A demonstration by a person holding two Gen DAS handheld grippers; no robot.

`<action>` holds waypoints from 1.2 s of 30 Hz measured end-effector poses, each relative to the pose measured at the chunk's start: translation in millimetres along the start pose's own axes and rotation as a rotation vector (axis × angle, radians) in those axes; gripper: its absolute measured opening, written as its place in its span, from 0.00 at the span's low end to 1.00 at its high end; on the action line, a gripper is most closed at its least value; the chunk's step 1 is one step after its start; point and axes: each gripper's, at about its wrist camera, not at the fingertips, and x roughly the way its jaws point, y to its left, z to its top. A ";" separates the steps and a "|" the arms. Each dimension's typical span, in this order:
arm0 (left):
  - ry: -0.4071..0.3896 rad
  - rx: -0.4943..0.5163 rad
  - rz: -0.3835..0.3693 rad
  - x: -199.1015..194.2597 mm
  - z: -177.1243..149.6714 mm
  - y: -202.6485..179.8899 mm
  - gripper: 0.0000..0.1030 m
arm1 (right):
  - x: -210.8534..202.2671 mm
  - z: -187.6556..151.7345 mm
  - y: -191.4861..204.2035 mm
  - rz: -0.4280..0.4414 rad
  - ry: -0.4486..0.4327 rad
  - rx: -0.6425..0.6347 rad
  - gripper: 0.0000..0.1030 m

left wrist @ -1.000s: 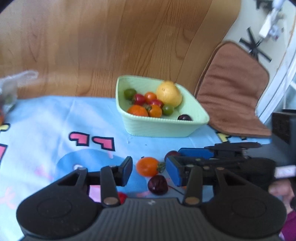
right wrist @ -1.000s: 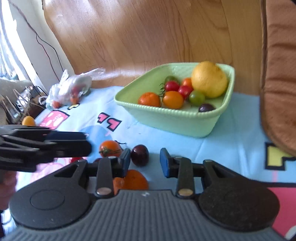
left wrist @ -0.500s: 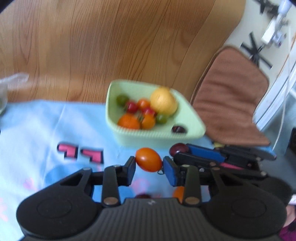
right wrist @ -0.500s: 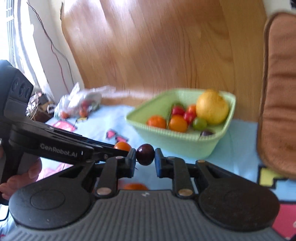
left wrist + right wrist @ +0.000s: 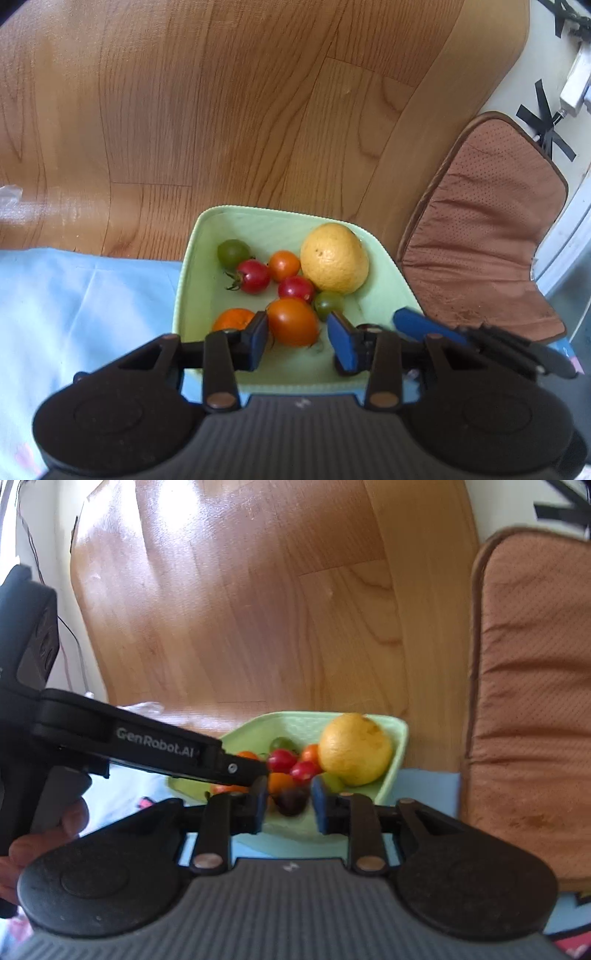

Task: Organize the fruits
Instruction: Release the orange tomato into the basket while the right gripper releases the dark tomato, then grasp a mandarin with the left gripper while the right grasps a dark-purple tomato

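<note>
A pale green bowl [image 5: 192,266] holds a yellow citrus fruit [image 5: 334,257], red, orange and green cherry tomatoes and a small orange fruit. My left gripper [image 5: 299,338] is over the bowl's near side with its jaws open. An orange tomato [image 5: 293,322] sits between them, touching the left pad only. My right gripper [image 5: 287,800] is also over the bowl [image 5: 400,746], jaws open. A blurred dark cherry [image 5: 291,800] lies between its pads, touching neither.
The bowl stands on a light blue cloth [image 5: 74,295] on a wooden floor [image 5: 221,110]. A brown cushion [image 5: 491,229] lies to the right. The left gripper's body [image 5: 147,746] crosses the right wrist view at left.
Both grippers carried their fruit from the cloth up over the bowl. Both have opened from shut on their fruit. The orange tomato and the dark cherry are released.
</note>
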 end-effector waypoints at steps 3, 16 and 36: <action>-0.025 -0.015 -0.001 -19.8 -6.1 7.2 0.36 | -9.5 1.1 -6.8 0.004 -0.030 0.044 0.32; 0.076 0.026 0.061 -89.2 -67.5 25.8 0.37 | -62.2 -14.9 23.0 0.101 0.075 0.058 0.32; -0.057 0.054 0.125 -116.0 -131.4 0.1 0.38 | -1.2 -18.8 81.2 0.229 0.378 -0.114 0.29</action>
